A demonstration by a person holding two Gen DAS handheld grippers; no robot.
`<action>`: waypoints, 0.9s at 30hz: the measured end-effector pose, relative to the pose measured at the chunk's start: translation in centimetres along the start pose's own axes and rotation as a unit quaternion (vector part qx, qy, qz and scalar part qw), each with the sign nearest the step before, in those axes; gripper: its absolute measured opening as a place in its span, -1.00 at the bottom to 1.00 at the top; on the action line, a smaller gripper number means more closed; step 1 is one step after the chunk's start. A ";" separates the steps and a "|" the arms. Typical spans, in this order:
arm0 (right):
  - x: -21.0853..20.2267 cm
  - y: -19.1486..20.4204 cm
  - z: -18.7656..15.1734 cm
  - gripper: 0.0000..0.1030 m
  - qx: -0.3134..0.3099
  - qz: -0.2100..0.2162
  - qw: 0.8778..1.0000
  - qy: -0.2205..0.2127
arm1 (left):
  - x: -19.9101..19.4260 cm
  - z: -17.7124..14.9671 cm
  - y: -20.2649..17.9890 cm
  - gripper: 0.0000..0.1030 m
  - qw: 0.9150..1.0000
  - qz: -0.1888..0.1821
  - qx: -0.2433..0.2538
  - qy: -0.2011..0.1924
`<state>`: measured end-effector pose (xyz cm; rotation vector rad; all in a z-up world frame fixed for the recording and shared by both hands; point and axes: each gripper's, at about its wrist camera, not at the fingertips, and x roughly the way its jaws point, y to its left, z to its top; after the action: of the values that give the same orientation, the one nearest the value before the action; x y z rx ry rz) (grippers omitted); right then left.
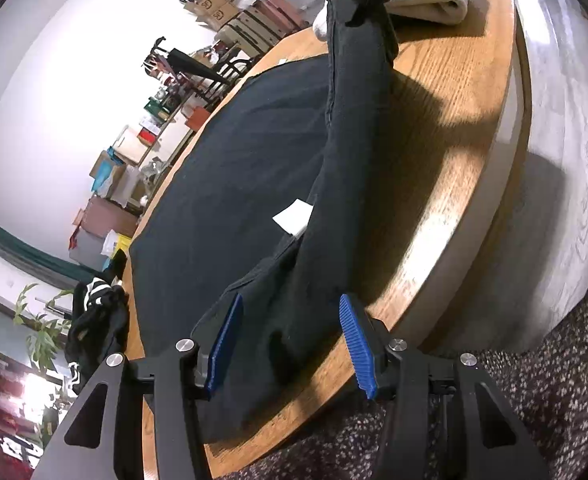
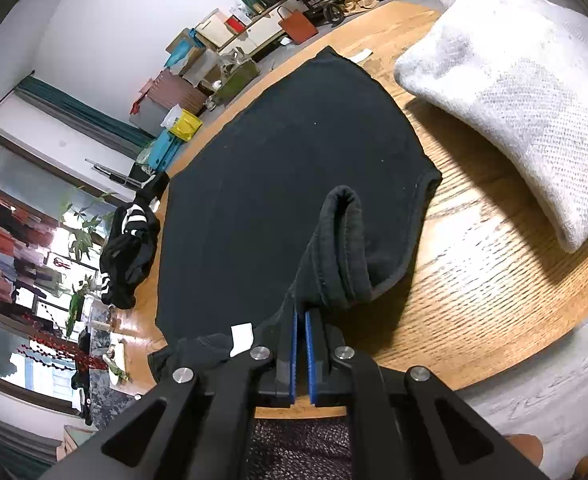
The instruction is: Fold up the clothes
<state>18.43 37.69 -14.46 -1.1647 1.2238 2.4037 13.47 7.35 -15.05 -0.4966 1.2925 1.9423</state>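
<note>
A black garment point(image 1: 234, 184) lies spread on the round wooden table point(image 1: 453, 128); a white label point(image 1: 294, 218) shows on it. My left gripper point(image 1: 290, 344) is open, its blue pads either side of the garment's near edge, which is bunched between them. My right gripper point(image 2: 301, 344) is shut on a folded hem of the black garment point(image 2: 294, 152) and holds it raised above the table point(image 2: 473, 280). In the left wrist view the right gripper point(image 1: 363, 8) pinches the lifted edge at the far side.
A folded white towel point(image 2: 513, 100) lies on the table to the right, also in the left wrist view point(image 1: 433, 0). A black-and-white striped garment point(image 2: 130, 256) is heaped at the table's left edge. Boxes and clutter line the far wall. Speckled carpet point(image 1: 553, 380) lies below.
</note>
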 end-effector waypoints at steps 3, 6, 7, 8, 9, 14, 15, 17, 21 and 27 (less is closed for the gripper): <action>-0.3 0.0 0.2 -0.91 0.000 0.004 1.000 -0.003 | 0.2 0.2 0.2 0.01 1.000 0.001 -0.005 -0.002; -0.7 0.1 0.4 -0.91 0.002 0.008 1.000 -0.007 | 0.1 0.2 0.4 0.01 1.000 -0.001 -0.008 -0.006; -0.7 0.1 0.5 -0.91 0.002 0.009 1.000 -0.008 | 0.0 0.2 0.4 0.01 1.000 -0.002 -0.008 -0.010; -0.8 0.1 0.5 -0.91 0.002 0.011 1.000 -0.010 | -0.2 0.2 0.4 0.01 1.000 -0.005 -0.009 -0.014; -0.9 0.1 0.6 -0.91 0.003 0.012 1.000 -0.011 | -0.4 0.3 0.4 0.01 1.000 -0.011 -0.011 -0.018; -1.1 0.3 0.7 -0.91 0.001 0.016 1.000 -0.014 | -0.5 0.6 0.5 0.01 0.999 -0.017 -0.014 -0.026; -1.1 0.3 0.7 -0.91 0.001 0.016 1.000 -0.014 | -0.6 0.6 0.4 0.01 0.999 -0.018 -0.014 -0.027; -1.2 0.3 0.7 -0.91 0.000 0.017 1.000 -0.014 | -0.7 0.6 0.3 0.01 0.999 -0.016 -0.011 -0.032; -1.4 0.1 0.7 -0.91 0.001 0.020 1.000 -0.014 | -1.2 0.6 0.3 0.01 0.999 -0.013 -0.012 -0.045; -1.6 0.1 0.6 -0.91 0.001 0.025 1.000 -0.014 | -0.4 0.7 0.4 0.01 0.999 0.004 -0.017 -0.027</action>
<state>19.10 38.37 -13.00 -1.1089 1.2614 2.4458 13.51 7.73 -14.20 -0.4535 1.2307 1.9737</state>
